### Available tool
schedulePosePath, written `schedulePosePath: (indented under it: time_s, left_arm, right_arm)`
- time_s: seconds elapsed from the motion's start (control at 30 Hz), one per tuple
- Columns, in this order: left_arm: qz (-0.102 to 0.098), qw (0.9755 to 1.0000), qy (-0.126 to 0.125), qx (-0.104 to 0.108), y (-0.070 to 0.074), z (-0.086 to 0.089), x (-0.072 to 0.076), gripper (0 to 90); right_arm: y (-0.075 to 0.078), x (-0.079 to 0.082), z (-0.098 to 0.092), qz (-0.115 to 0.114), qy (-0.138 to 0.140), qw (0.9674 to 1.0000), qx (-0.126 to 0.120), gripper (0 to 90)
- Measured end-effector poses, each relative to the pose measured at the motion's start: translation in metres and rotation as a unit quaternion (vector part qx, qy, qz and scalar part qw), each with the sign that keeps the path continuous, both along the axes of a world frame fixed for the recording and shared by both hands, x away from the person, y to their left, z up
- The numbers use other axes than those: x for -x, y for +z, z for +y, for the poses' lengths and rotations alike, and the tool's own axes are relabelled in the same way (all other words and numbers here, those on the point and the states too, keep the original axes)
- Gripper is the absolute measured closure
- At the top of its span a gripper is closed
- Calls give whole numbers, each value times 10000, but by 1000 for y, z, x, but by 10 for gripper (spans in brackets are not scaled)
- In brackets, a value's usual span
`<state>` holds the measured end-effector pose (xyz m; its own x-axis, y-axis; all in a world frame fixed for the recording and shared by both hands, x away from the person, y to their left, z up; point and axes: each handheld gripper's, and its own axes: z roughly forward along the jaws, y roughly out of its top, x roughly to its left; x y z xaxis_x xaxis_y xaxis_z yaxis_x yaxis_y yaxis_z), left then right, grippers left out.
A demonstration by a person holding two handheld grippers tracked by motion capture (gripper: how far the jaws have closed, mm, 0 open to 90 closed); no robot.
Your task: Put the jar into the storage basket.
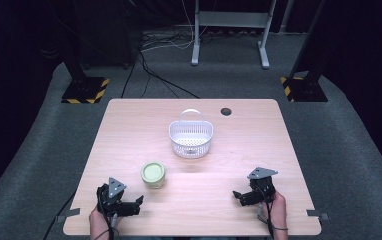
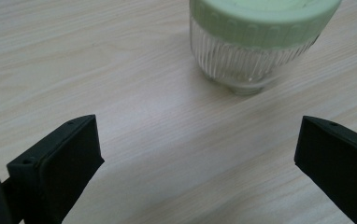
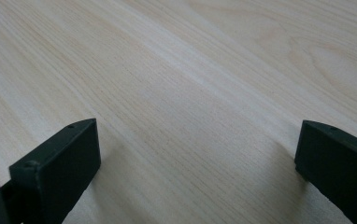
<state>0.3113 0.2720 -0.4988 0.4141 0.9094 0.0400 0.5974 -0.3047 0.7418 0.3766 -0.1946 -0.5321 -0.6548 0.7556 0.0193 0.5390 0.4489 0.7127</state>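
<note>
1. A light wooden desk (image 1: 129,130) carries a white perforated basket (image 1: 191,137) with its handle raised, near the middle.
2. A glass jar (image 1: 153,175) with a pale green lid stands nearer the person, left of centre.
3. The left gripper (image 1: 138,201) rests near the jar, jaws spread apart, holding nothing.
4. The right gripper (image 1: 237,195) rests over bare wood, jaws likewise apart.

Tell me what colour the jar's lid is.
Pale green, on the ribbed clear jar; the left gripper view shows it best.
</note>
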Motion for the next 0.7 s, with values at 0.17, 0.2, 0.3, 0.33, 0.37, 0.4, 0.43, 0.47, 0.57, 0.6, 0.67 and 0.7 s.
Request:
schedulePosePath:
  time_s: [0.17, 0.2, 0.3, 0.33, 0.37, 0.4, 0.43, 0.47, 0.57, 0.6, 0.67, 0.7]
  left_arm:
    - [-21, 10000, -13, 9, 5, -9, -4, 4]
    - [-7, 10000, -28, -23, 6, -11, -5, 4]
    - [-4, 10000, -62, -52, 8, -15, -8, 4]
    - [-5, 10000, -76, -53, 9, -16, -9, 4]
    - [-2, 9999, -96, -44, 10, -17, -10, 4]
    - [5, 9999, -108, -30, 11, -19, -11, 4]
    - [-5, 9999, -104, -26, 11, -20, -12, 4]
    - [10, 9999, -111, -24, 12, -21, -13, 4]
    - [31, 9999, -157, -17, 14, -25, -16, 4]
    - [20, 9999, -168, -8, 15, -27, -16, 4]
    - [13, 9998, -210, -47, 18, -31, -19, 4]
    - [13, 9998, -210, -47, 18, -31, -19, 4]
  right_arm:
    - [0, 0, 0, 6, 26, 10000, -8, 0]
    - [0, 0, 0, 8, 29, 10000, -16, 0]
    - [0, 0, 0, 10, 32, 10000, -22, 0]
    - [0, 0, 0, 8, 32, 10000, -19, 0]
    - [0, 0, 0, 10, 31, 10000, -23, 0]
    - [0, 0, 0, 10, 32, 10000, -26, 0]
    - [0, 0, 0, 10, 32, 10000, -28, 0]
    - [0, 0, 0, 10, 32, 10000, -26, 0]
    - [0, 0, 0, 10, 32, 10000, -26, 0]
    - [0, 0, 0, 9, 32, 10000, -25, 0]
    - [0, 0, 0, 10, 33, 10000, -28, 0]
    - [0, 0, 0, 10, 33, 10000, -28, 0]
